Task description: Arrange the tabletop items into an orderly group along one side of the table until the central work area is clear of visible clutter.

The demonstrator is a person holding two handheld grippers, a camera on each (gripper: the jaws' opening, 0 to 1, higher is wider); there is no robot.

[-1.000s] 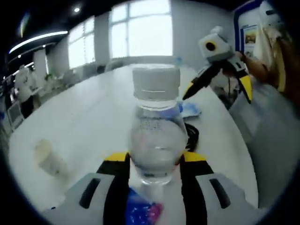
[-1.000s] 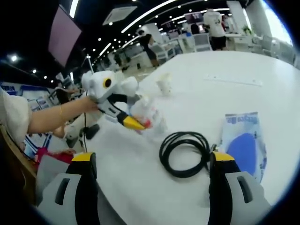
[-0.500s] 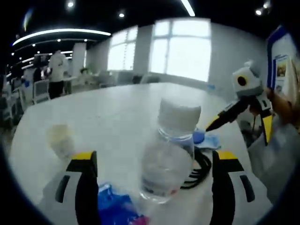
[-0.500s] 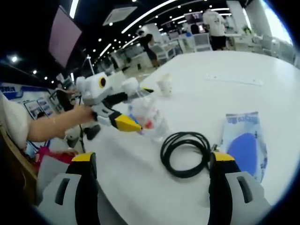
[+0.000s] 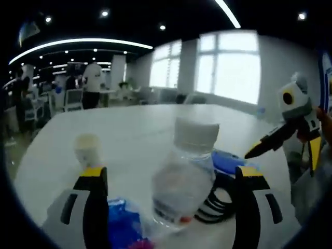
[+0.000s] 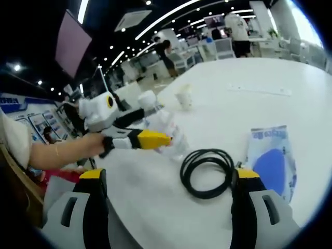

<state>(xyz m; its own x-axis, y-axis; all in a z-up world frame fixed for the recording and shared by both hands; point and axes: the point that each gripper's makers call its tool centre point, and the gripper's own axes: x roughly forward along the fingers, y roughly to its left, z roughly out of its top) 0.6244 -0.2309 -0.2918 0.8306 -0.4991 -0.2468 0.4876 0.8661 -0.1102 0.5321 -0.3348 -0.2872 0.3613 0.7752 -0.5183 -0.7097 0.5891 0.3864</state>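
A clear plastic bottle [image 5: 184,179] with a white cap stands tilted on the white table [image 5: 140,122], between the wide-apart jaws of my left gripper [image 5: 170,175], which is open. In the right gripper view the same bottle [image 6: 167,124] sits just behind the yellow-tipped left gripper [image 6: 154,130]. A black coiled cable [image 6: 207,171] and a blue-and-white pouch [image 6: 272,155] lie ahead of my open right gripper [image 6: 170,176]. The right gripper [image 5: 285,157] hangs over the table's right edge in the left gripper view. A small white cup [image 5: 87,149] stands to the left.
A crumpled blue packet [image 5: 124,228] lies by the left jaw. The cable [image 5: 218,199] and pouch [image 5: 228,157] lie right of the bottle. A thin white strip [image 6: 259,89] lies farther out, past the cup [image 6: 184,96]. A sleeve and arm reach in from the left. People and chairs stand beyond.
My left gripper has let go of the bottle: its jaws went from shut on it to wide apart, and it drew back. The right gripper has barely moved.
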